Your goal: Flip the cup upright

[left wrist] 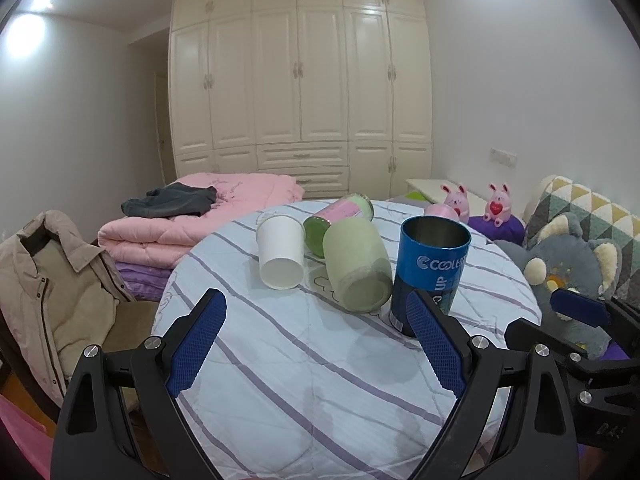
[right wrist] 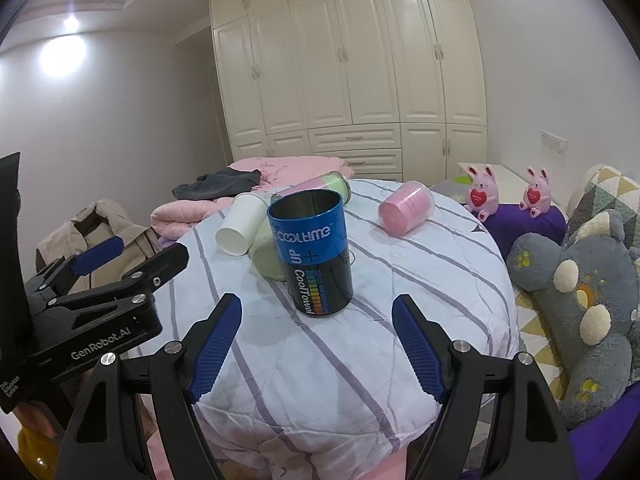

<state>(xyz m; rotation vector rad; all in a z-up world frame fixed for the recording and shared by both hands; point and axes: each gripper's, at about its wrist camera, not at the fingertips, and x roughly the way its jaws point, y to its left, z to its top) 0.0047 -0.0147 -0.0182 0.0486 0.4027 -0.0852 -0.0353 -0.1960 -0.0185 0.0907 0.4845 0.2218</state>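
Your left gripper (left wrist: 316, 312) hangs nearest the lens, its blue-padded fingers spread wide and holding nothing, low over the striped quilt (left wrist: 304, 376) that covers the round table. Your right gripper (right wrist: 318, 316) is spread just as wide and equally empty, its fingers framing the blue can (right wrist: 311, 254) from the near side without touching it.

That blue can stands upright, open mouth up, on the near part of the quilt; take it as your landmark. Just beside it on its left, as the left wrist view shows, the pale green cup (left wrist: 357, 264) lies on its side with one round end toward you, close against the can's wall; whether they touch, you cannot tell. Left of the green cup, the white cup (left wrist: 280, 254) lies tipped over too, one round end facing you. Behind the can, a pink-and-green cup (left wrist: 340, 216) lies on its side near the far edge of the quilt. To the can's right and farther back, the pink cup (right wrist: 406, 209) lies on its side, well apart from the others.

Beyond the table, right of the can, two pink bunny toys (right wrist: 482, 192) sit on a purple cushion (right wrist: 532, 226), and a grey plush (right wrist: 580, 280) slumps nearer you. Far left of the can, a beige jacket (left wrist: 52, 280) hangs beside folded pink bedding (left wrist: 168, 228).
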